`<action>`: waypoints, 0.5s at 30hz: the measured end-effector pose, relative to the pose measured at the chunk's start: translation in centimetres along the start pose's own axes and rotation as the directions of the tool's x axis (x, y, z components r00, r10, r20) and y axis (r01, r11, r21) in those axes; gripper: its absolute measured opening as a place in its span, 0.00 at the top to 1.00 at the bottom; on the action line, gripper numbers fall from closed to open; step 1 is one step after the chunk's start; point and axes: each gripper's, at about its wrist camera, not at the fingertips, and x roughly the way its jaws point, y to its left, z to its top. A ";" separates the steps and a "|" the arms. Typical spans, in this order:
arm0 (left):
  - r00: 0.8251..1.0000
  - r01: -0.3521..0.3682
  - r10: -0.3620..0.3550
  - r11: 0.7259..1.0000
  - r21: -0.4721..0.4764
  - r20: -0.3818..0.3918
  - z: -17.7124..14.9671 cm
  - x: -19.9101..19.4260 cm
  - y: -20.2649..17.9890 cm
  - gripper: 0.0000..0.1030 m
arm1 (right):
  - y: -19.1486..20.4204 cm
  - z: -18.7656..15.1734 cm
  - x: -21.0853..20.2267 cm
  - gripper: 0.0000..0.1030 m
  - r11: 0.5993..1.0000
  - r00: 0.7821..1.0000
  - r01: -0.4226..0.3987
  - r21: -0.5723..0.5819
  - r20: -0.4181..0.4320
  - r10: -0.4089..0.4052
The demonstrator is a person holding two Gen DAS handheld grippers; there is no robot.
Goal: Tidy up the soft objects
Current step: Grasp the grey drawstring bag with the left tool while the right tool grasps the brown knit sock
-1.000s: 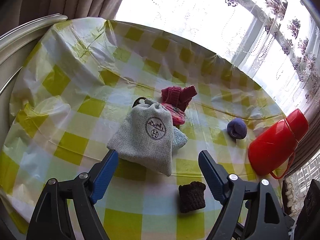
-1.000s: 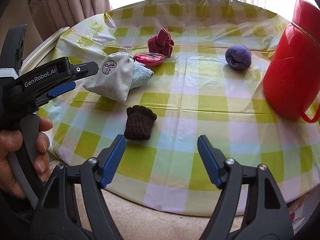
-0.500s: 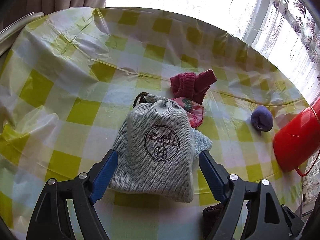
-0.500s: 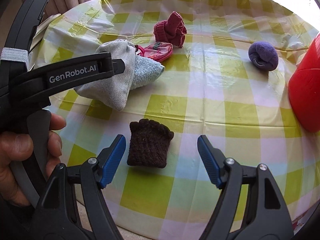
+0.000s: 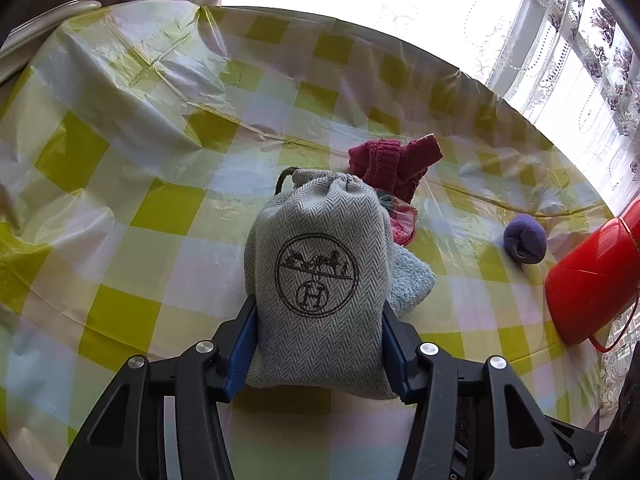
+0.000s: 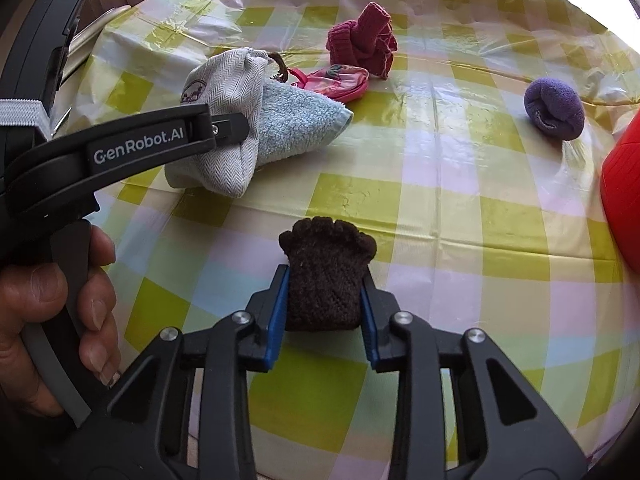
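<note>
My left gripper [image 5: 318, 344] is shut on a grey herringbone drawstring pouch [image 5: 318, 264] with a round logo, gripping its lower end; the pouch also shows in the right wrist view [image 6: 224, 120]. My right gripper [image 6: 324, 308] is shut on a small dark brown knitted piece [image 6: 326, 272] on the checked tablecloth. A light blue towel [image 6: 296, 120] lies beside and partly under the pouch. A pink pouch [image 6: 340, 82], a crimson knitted item [image 6: 362, 42] and a purple rolled sock [image 6: 554, 106] lie farther back.
A round table in a shiny yellow-checked plastic cloth [image 6: 440, 184] holds everything. A red thermos jug [image 5: 592, 280] stands at the right edge. Curtains and a bright window [image 5: 400, 8] lie behind. The person's hand [image 6: 44, 328] holds the left gripper at left.
Both grippers moved forward and shut: the left one closed on the grey pouch, the right one closed on the brown knitted piece. One second ago both were open and farther back.
</note>
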 end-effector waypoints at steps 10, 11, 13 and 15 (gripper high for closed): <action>0.997 -0.033 0.037 0.998 -0.053 0.069 -1.3 -3.1 1.3 0.47 | 0.4 -0.2 -1.5 0.74 1.000 0.999 -0.016 -0.012 0.047 0.016; 0.996 -0.031 0.035 0.998 -0.054 0.076 -1.4 -3.5 1.3 0.48 | 0.4 -0.3 -1.7 0.74 1.000 0.998 -0.015 -0.013 0.053 0.015; 0.995 -0.032 0.037 0.998 -0.049 0.092 -1.6 -4.2 1.1 0.48 | 0.3 -0.4 -2.2 0.74 1.000 0.998 -0.012 -0.013 0.061 0.013; 0.994 -0.027 0.031 0.999 -0.041 0.101 -1.9 -5.0 0.7 0.48 | 0.0 -0.6 -2.7 0.74 1.000 0.997 -0.010 -0.006 0.071 0.011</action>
